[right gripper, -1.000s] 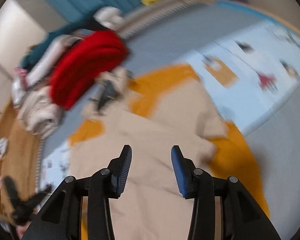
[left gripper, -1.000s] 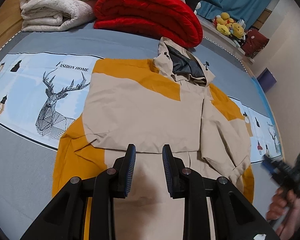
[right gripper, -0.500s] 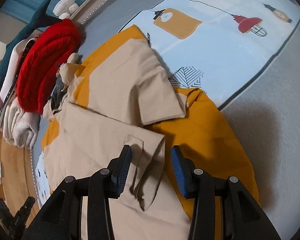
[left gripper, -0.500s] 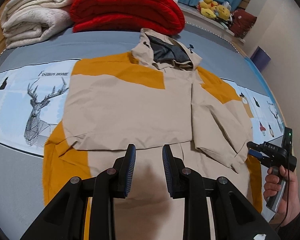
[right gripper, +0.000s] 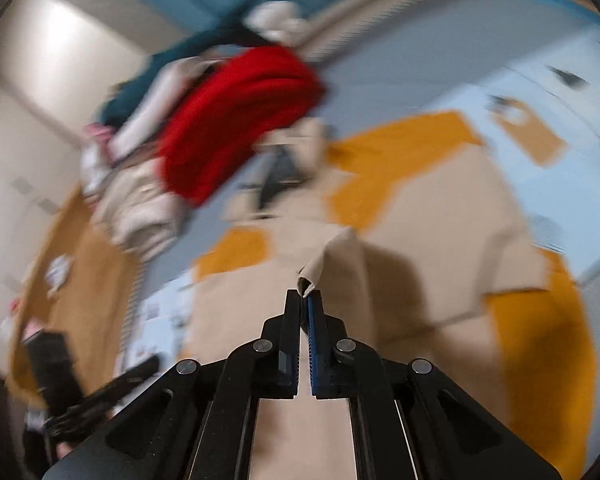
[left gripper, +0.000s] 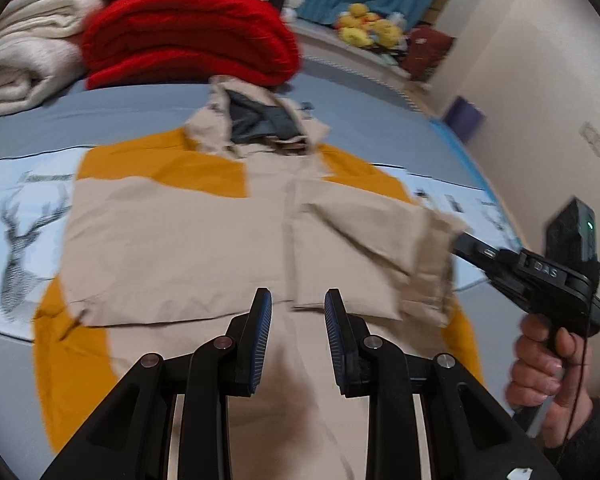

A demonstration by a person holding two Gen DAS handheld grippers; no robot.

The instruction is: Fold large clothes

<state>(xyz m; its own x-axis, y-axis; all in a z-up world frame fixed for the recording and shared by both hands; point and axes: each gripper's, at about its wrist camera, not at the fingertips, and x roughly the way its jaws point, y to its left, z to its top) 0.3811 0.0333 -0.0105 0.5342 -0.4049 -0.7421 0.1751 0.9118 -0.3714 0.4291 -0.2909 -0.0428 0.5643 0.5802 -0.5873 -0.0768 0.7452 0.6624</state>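
Left wrist view puts your left gripper (left gripper: 298, 304) low over the jacket (left gripper: 172, 240), its jaws parted with nothing between them and only beige cloth beneath. Ahead of that claw the jacket lies spread on the bed (left gripper: 112, 116), beige with orange panels, its grey-lined hood (left gripper: 260, 124) at the far end. Beyond the hood sits a folded red blanket (left gripper: 188, 40), and to the left of that a folded cream blanket (left gripper: 28, 56). Off to the right of this claw, your right gripper (left gripper: 462, 246) meets the edge of the jacket's sleeve (left gripper: 372, 232), and your hand (left gripper: 548, 364) wraps its handle.

Your right claw's own camera shows its jaws (right gripper: 305, 294) just closed, pinching a beige sleeve edge (right gripper: 328, 260) at the very tips. The cloth rises in a small peak straight ahead of the pads, lifted off the jacket body below. To the right of this claw an orange panel (right gripper: 540, 344) spreads across the bedcover; ahead and left lies the red blanket, badly blurred. Far to the lower left you can make out the other gripper's dark shape, too smeared to read.
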